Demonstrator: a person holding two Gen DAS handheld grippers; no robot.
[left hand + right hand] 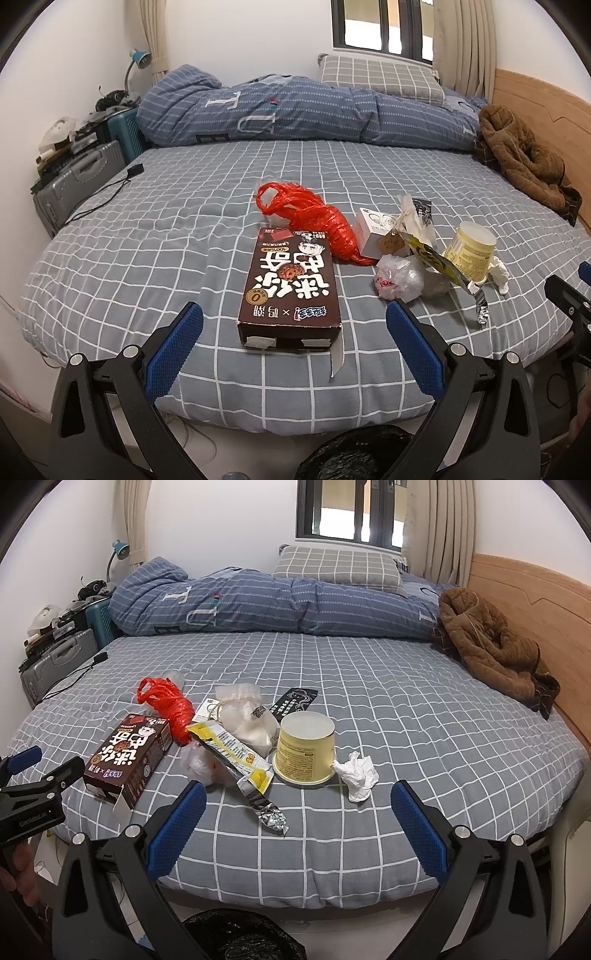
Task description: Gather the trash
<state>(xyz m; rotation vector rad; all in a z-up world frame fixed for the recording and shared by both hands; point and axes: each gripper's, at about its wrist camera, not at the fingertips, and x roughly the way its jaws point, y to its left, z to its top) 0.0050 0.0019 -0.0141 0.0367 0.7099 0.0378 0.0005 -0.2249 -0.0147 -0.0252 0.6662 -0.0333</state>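
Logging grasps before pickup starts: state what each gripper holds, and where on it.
Nothing. The left gripper and right gripper are both open, hovering short of the trash on the bed.

Brown box [127,755] lies flat at 9 o'clock; red bag [168,705], yellow wrapper [232,755], upturned cup [306,749], crumpled tissue [357,771] cluster at centre.

The bed [369,686] wears a grey checked sheet. At twelve o'clock a blue striped quilt [258,605] lies rolled along the far side, a grey checked pillow [338,568] behind it under the window [354,511]. At two o'clock a brown fleece jacket [491,642] sits bunched against the wooden headboard [535,602]. At ten o'clock stand a grey suitcase [77,177], a teal one [125,129] and a blue desk lamp [139,59], with a black cable [110,195] trailing onto the sheet.
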